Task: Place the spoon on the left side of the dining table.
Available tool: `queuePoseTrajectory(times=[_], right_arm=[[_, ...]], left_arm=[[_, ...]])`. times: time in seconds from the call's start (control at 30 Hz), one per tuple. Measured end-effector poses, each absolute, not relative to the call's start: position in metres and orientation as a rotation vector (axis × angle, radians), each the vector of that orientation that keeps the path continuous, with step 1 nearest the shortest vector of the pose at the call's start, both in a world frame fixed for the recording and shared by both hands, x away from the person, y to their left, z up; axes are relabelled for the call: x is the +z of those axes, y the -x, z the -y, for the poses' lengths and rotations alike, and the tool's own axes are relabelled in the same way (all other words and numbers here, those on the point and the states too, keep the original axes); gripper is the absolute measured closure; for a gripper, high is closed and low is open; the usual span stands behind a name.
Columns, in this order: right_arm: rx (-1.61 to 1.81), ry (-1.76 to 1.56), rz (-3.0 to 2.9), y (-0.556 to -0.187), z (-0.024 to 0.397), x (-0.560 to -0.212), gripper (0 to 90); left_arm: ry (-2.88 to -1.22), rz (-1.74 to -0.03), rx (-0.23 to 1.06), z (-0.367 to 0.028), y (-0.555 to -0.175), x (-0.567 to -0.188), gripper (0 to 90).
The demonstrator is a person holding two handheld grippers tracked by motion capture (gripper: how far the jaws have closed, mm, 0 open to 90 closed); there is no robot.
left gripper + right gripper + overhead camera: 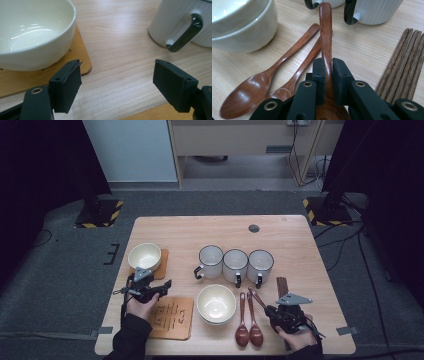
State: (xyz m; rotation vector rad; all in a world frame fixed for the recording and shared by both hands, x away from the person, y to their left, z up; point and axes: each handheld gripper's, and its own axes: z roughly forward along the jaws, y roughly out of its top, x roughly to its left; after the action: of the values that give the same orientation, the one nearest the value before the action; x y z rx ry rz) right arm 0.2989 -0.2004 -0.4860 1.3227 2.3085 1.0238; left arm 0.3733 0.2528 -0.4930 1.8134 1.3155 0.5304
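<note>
The right hand-held gripper (327, 75) is held low at the lower right of the high view, jaws pinched on a wooden spoon (325, 32), whose handle is pointed away toward the mugs (235, 265). Two more spoons (248, 327) are laid lengthwise on the surface (290, 235). The left hand-held gripper (117, 85) is spread with nothing between its jaws, beside the bowl (32, 32) on its mat. Counted overall: three mugs, three spoons, a bundle of chopsticks (404, 62).
</note>
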Motion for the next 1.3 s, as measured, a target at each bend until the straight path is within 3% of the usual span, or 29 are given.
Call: queuePoseTrajectory(times=[1.3], right_arm=[[1.245, -1.185, -2.175, -0.305, 0.204, -0.443, 81.1]], left_arm=[[-1.733, -1.087, 0.468, -0.21, -0.354, -0.441, 25.2]])
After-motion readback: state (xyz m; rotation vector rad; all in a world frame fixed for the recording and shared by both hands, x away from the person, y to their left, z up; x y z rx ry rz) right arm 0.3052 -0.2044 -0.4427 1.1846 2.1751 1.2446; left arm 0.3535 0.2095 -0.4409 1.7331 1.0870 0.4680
